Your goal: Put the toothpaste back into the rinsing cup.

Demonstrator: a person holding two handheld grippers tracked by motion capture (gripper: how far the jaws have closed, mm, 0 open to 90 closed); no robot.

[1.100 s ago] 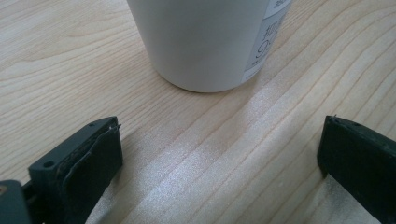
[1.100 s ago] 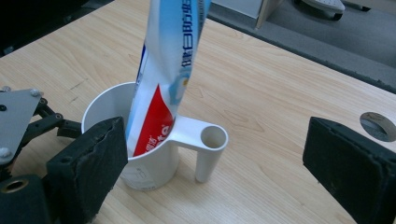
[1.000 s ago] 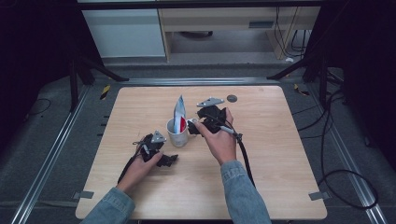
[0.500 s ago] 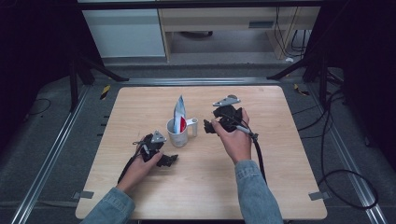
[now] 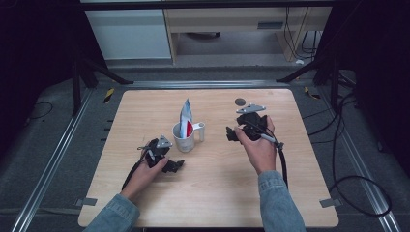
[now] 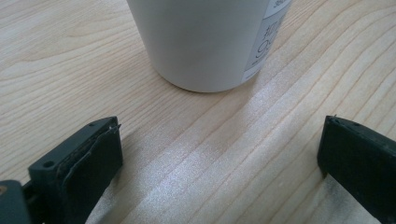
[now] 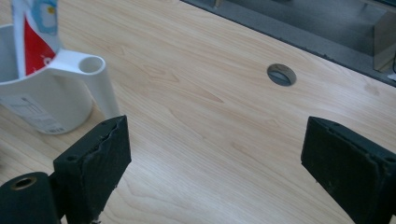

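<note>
A white cup (image 5: 184, 139) with a side handle (image 5: 200, 130) stands near the middle of the wooden table (image 5: 212, 193). A red, white and blue tube (image 5: 185, 117) leans upright inside it. My left gripper (image 5: 175, 166) rests low on the table just in front of the cup, open with nothing between its jaws; the cup's base (image 6: 205, 42) fills the top of the left gripper view. My right gripper (image 5: 231, 134) is held to the right of the cup, open and holding nothing. In the right gripper view the cup (image 7: 42, 95) and tube (image 7: 35, 32) sit at the upper left.
A round grey cable hole (image 5: 240, 101) is set into the table near its far edge, also seen as the hole (image 7: 281, 74) in the right gripper view. Metal rails (image 5: 53, 159) run along both sides of the table. Cables (image 5: 348, 145) trail on the floor at the right.
My right gripper has drawn away from the cup, moving right and slightly toward the person. The left gripper has stayed put.
</note>
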